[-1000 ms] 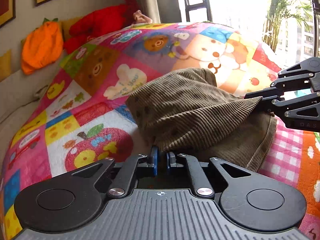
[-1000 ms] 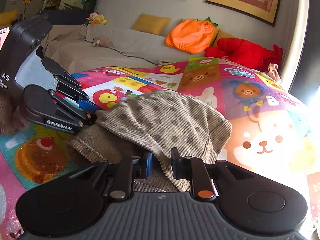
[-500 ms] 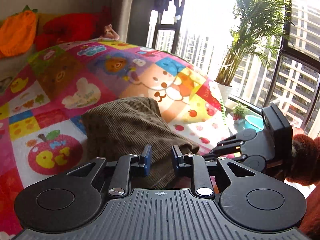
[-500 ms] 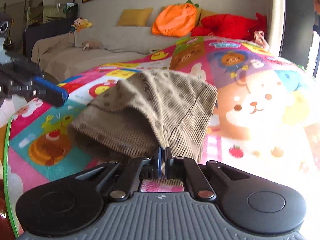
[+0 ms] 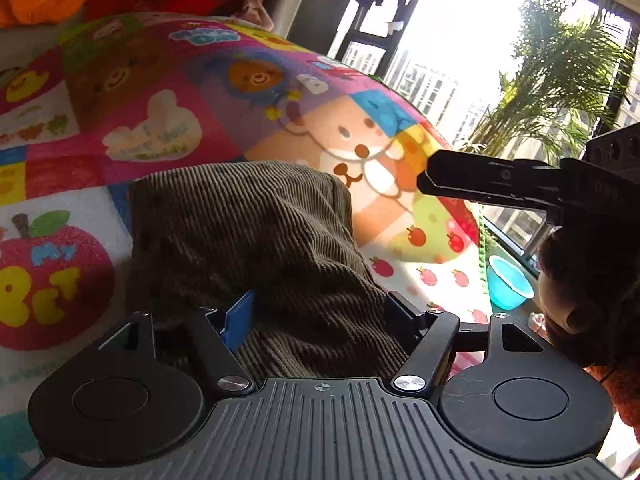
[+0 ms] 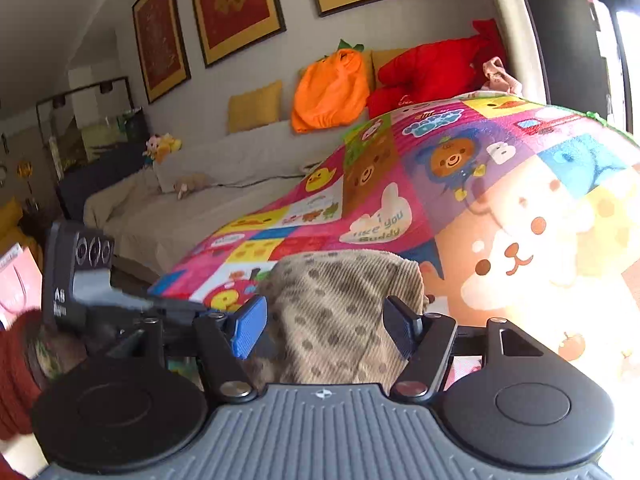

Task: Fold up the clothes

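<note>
A brown dotted corduroy garment (image 5: 248,248) lies folded in a compact bundle on the colourful cartoon blanket (image 5: 280,92). It also shows in the right wrist view (image 6: 340,312). My left gripper (image 5: 320,312) is open, its jaws spread on either side of the garment's near edge. My right gripper (image 6: 324,324) is open too, jaws spread over the garment's near end. The right gripper also shows from the side in the left wrist view (image 5: 424,178), above the blanket to the right of the garment. The left gripper shows in the right wrist view (image 6: 120,300), at the left.
The blanket (image 6: 500,184) covers a raised bed. An orange pumpkin cushion (image 6: 332,88) and a red plush (image 6: 436,68) sit at the far wall. A grey sofa (image 6: 192,208) lies left. A window with a palm (image 5: 560,80) and a blue bowl (image 5: 508,282) are to the right.
Both grippers have opened and let go of the garment, which now lies flat and folded. The right gripper has lifted off the cloth and both have drawn back slightly.
</note>
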A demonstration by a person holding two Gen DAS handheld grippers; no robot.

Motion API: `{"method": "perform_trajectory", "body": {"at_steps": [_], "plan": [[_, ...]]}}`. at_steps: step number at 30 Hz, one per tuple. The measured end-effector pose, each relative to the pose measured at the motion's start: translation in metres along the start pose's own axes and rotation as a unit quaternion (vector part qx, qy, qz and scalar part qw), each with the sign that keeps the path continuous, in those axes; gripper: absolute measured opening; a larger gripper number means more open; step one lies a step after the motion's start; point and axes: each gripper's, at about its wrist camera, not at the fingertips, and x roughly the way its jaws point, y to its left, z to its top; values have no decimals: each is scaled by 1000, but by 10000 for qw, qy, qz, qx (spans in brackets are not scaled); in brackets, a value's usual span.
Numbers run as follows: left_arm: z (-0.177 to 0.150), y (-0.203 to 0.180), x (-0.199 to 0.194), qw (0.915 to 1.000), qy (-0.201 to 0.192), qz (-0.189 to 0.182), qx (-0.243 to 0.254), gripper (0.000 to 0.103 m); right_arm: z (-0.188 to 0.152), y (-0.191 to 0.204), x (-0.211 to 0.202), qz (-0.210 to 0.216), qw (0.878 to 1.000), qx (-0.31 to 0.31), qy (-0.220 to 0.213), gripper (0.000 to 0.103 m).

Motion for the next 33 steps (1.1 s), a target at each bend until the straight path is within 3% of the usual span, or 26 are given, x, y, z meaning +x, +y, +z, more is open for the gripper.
{"method": "perform_trajectory", "body": {"at_steps": [4,8,9,13,16,21,28,30,33], "plan": [[-3,-15,-4,9985,106,64,537,83,20,-25,76,278,9972,602,343,70],[15,-6,-29,9987,-97,-347,355,88,0,-31,149,-667,9923,-75,1041,72],[22,0,-32,9987,-227,-367,261,90,-4,-34,153,-769,9916,-157,1024,80],[56,33,-15,9973,-469,-373,-423,89,-9,-39,155,-866,9913,-129,985,85],[67,62,21,9914,-143,-381,-1246,84,-9,-34,151,-957,9903,-266,972,86],[66,78,37,9854,-223,-563,-1592,83,-10,-29,146,-1207,9868,-484,970,87],[64,73,41,9897,-185,-440,-1352,82,-10,-22,134,-1343,9851,-607,883,88],[64,73,41,9901,-170,-401,-1338,82,-10,-15,118,-1372,9848,-724,777,94],[63,71,43,9913,-157,-344,-1260,83,-18,-5,88,-1009,9892,-788,709,103]]}}
